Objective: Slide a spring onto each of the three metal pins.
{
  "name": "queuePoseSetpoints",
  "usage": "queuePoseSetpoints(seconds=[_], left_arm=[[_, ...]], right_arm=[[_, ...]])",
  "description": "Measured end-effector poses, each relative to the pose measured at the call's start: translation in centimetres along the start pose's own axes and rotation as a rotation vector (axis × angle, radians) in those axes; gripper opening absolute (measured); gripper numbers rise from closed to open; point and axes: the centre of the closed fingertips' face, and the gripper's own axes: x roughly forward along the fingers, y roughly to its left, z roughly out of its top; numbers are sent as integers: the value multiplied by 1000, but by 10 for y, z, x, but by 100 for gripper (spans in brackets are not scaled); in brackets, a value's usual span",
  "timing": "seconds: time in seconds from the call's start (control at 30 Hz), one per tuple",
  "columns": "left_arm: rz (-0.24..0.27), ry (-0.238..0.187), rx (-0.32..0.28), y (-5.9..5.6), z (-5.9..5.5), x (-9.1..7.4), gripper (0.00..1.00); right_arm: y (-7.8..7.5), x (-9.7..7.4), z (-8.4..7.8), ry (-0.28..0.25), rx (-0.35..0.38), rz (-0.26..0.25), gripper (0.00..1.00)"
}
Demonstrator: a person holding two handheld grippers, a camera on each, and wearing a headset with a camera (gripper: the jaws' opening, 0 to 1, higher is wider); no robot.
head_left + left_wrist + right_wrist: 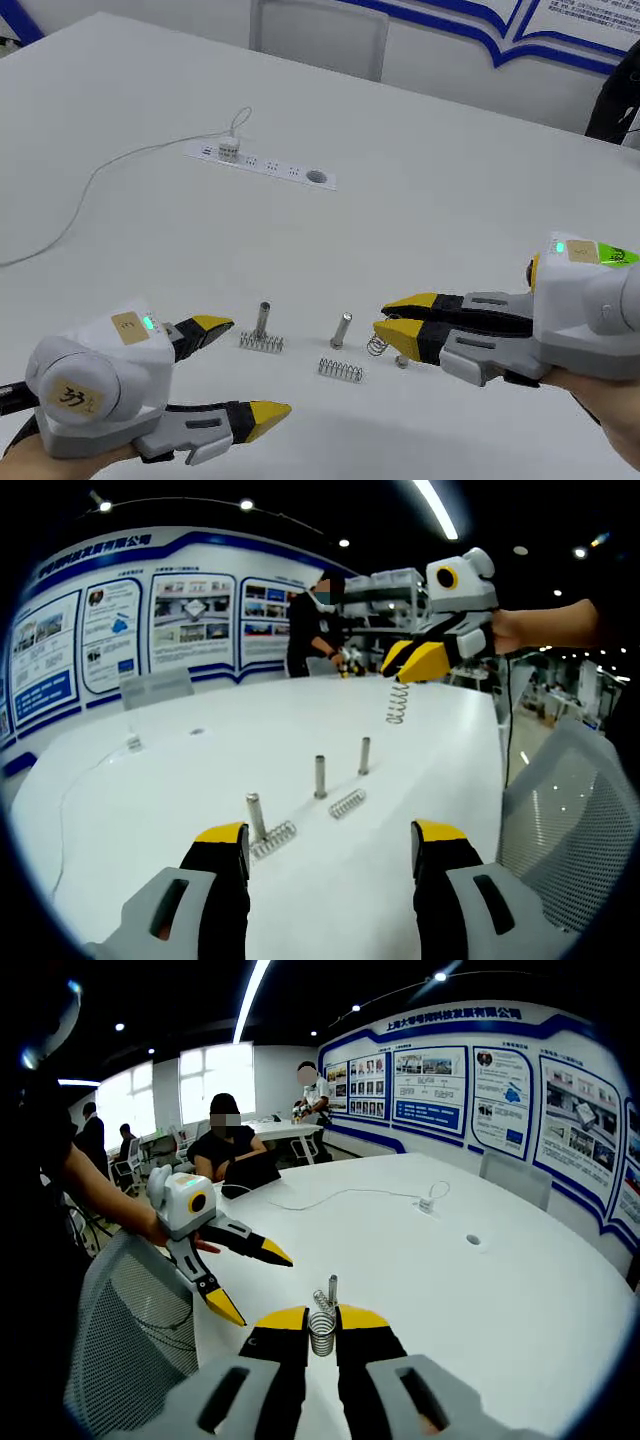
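Two metal pins point(263, 318) point(342, 328) stand upright on the white table point(420, 200); a third pin point(401, 361) peeks out just under my right gripper point(392, 316). That gripper is shut on a short spring point(377, 346), which hangs from its yellow tips above the table. Its own view shows the spring point(320, 1335) pinched between the jaws, with a pin point(332, 1287) just beyond. Two more springs point(261, 343) point(340, 370) lie flat by the pins. My left gripper point(240, 368) is open and holds nothing, low at the near left, its jaws facing the row of pins point(320, 776).
A white power strip point(262, 165) with a plugged adapter and a trailing cable lies further back on the table. A mesh chair point(570, 820) stands at the table's side. People sit and stand at a far desk point(270, 1130).
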Motion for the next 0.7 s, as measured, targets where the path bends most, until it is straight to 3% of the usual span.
queuePoseSetpoints(seconds=[0.23, 0.37, 0.7], left_arm=[[10, 21, 6, 1, -7, -2, 67], [13, 10, 3, 2, -4, -3, 67], [13, 16, -22, 4, -7, -5, 67]], right_arm=[[-11, -5, -1, -1, 2, -34, 10], [-18, -8, -5, -2, 15, -57, 10], [-48, -20, -14, -7, 45, -163, 10]])
